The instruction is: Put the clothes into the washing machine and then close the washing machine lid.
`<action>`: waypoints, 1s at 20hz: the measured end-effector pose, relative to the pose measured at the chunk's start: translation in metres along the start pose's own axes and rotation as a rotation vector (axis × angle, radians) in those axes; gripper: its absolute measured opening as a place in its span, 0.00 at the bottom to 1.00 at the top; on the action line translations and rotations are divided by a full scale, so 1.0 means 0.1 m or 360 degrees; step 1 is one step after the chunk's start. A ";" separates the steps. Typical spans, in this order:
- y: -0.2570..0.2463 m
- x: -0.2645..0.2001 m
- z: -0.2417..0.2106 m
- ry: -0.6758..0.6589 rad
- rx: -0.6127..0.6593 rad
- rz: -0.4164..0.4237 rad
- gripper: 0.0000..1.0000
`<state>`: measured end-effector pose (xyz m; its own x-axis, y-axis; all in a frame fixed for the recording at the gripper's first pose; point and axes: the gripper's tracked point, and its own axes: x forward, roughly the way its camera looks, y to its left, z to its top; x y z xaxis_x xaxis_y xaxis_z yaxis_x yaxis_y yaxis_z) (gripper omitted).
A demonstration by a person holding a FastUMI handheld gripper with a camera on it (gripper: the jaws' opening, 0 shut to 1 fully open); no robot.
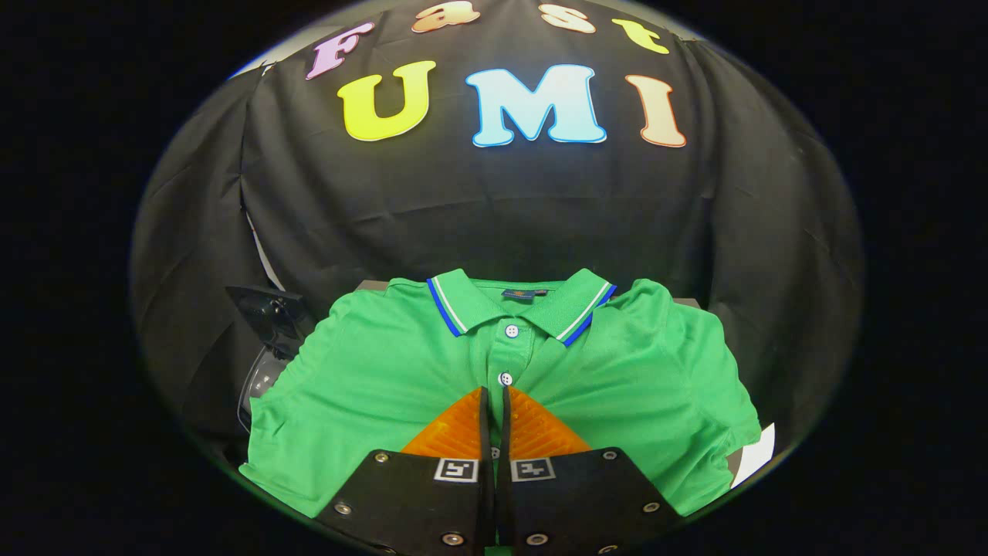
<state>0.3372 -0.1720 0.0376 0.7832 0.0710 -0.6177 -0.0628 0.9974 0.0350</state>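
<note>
1. Fingers (495,398) sit pressed together over the placket of the green polo shirt (386,371); whether they pinch any cloth, I cannot tell.
2. Spread flat, the shirt extends beyond the fingers and to both sides; a thin pinch could slip as it lifts.
3. Beyond the fingers to their left, the dark washing machine part (270,316) peeks out; trailing sleeves may snag its rim.

The shirt (386,363) lies spread flat — the claw (495,398), fingers together, over its buttoned front, collar beyond.
</note>
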 end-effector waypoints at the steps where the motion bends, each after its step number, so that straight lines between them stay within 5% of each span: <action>1: 0.00 -0.03 0.03 -0.0021 0.0014 -0.0011 0.01; 20: 1.05 -0.77 0.80 -0.0411 0.0184 0.0156 0.00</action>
<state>0.3197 -0.0720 0.1519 0.9093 0.1529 -0.3870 -0.0869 0.9793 0.1828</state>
